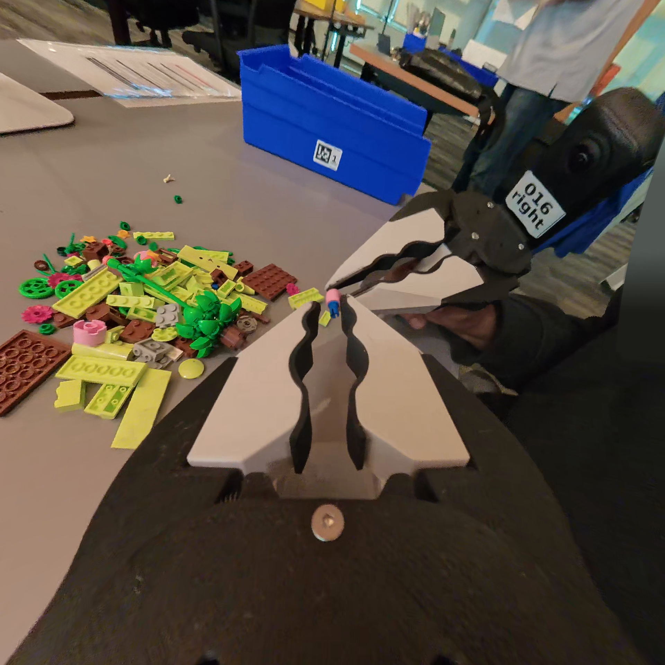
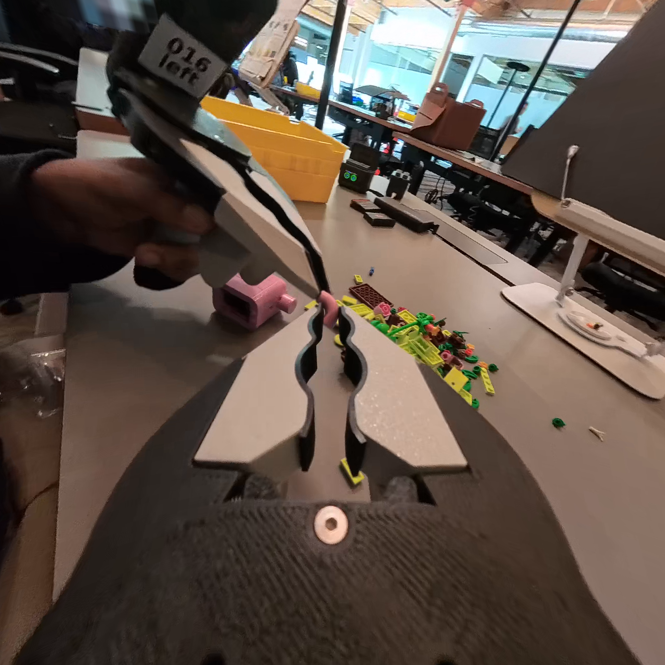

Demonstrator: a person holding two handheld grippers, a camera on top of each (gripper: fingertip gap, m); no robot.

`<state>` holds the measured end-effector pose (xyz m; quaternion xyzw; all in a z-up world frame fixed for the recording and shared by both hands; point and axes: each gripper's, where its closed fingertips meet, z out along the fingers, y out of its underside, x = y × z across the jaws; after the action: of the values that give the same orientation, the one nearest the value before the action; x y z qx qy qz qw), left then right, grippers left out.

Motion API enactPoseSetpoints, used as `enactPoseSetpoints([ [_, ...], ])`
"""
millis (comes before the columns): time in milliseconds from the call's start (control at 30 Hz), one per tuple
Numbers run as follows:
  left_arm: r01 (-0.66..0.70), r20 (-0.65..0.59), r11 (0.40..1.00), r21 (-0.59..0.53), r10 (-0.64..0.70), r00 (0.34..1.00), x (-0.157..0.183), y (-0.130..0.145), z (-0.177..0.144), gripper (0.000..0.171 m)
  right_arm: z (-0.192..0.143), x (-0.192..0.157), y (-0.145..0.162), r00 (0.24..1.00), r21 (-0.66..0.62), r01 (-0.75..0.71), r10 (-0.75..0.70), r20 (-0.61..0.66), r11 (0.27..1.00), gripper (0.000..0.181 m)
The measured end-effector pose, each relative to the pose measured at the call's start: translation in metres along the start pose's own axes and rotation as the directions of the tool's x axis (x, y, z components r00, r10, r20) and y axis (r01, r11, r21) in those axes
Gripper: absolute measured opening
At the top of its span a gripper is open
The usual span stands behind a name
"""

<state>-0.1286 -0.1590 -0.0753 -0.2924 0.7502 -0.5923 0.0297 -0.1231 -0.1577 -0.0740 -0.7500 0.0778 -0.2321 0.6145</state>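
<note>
the left hand-held gripper (image 1: 329, 306) and right hand-held gripper (image 2: 329, 316) meet tip to tip above the bench (image 1: 216, 187). between them hangs a small pink round piece (image 1: 333, 296) with a blue pin (image 1: 334, 309) under it. the right one's tips look pinched on the pink piece; the left one's jaws stand slightly apart beside the pin, contact unclear. the loose brick pile (image 1: 136, 302) lies just left, unsorted. a blue bin (image 1: 324, 122) sits well behind; the bench edge is close on the right.
</note>
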Motion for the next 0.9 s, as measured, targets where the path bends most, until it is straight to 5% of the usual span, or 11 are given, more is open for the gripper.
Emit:
enactPoseSetpoints([
  [467, -0.166, -0.020, 0.931, -0.324, 0.169, 0.985, 0.001, 0.044, -0.005, 0.005, 0.004, -0.023, 0.013, 0.976, -0.076, 0.211, -0.207, 0.067, 0.974, 0.004],
  [900, -0.287, 0.069, 0.858, -0.427, 0.347, 0.935, -0.011, 0.053, -0.008, 0.003, 0.007, -0.029, 0.009, 0.966, -0.035, 0.251, -0.249, 0.065, 0.967, 0.006],
])
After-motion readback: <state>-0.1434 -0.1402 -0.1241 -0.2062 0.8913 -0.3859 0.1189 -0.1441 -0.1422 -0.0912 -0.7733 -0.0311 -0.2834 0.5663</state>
